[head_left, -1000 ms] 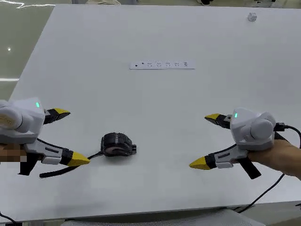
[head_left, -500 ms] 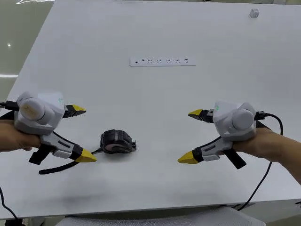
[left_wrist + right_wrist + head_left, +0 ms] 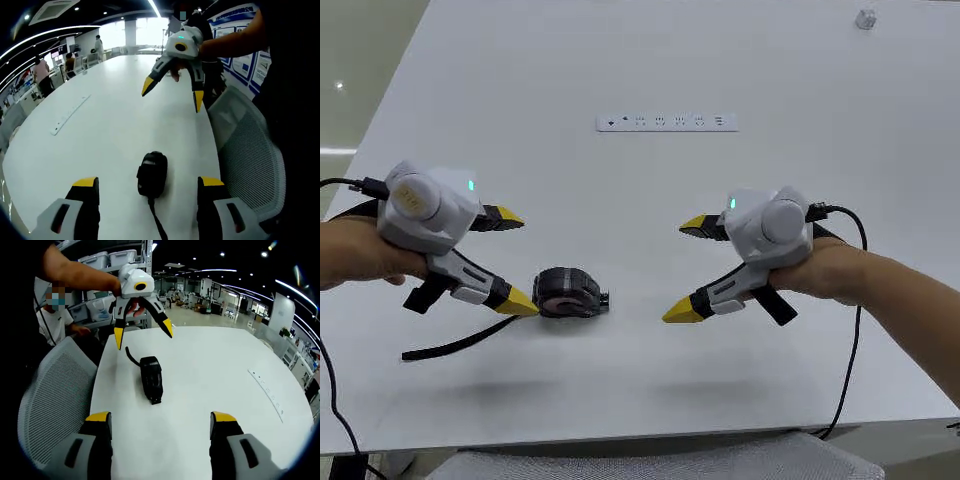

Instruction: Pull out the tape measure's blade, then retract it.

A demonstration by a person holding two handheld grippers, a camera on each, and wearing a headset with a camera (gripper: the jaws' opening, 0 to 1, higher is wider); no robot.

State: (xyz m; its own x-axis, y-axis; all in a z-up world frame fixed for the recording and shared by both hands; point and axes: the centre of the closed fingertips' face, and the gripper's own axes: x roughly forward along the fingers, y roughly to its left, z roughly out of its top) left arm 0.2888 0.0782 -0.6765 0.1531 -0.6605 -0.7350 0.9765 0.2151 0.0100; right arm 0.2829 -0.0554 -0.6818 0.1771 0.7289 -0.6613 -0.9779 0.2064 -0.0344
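Left gripper (image 3: 518, 260) jaws spread, just beside tape measure (image 3: 568, 292); right gripper (image 3: 683, 270) jaws spread, farther off.

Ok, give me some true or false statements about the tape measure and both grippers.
The tape measure lies on the white table. True.
The left gripper is shut on it. False: its jaws stand open, holding nothing.
The right gripper is open. True.
The tape measure is drawn far out. False: it lies wound in.
A power strip lies on the table. True.
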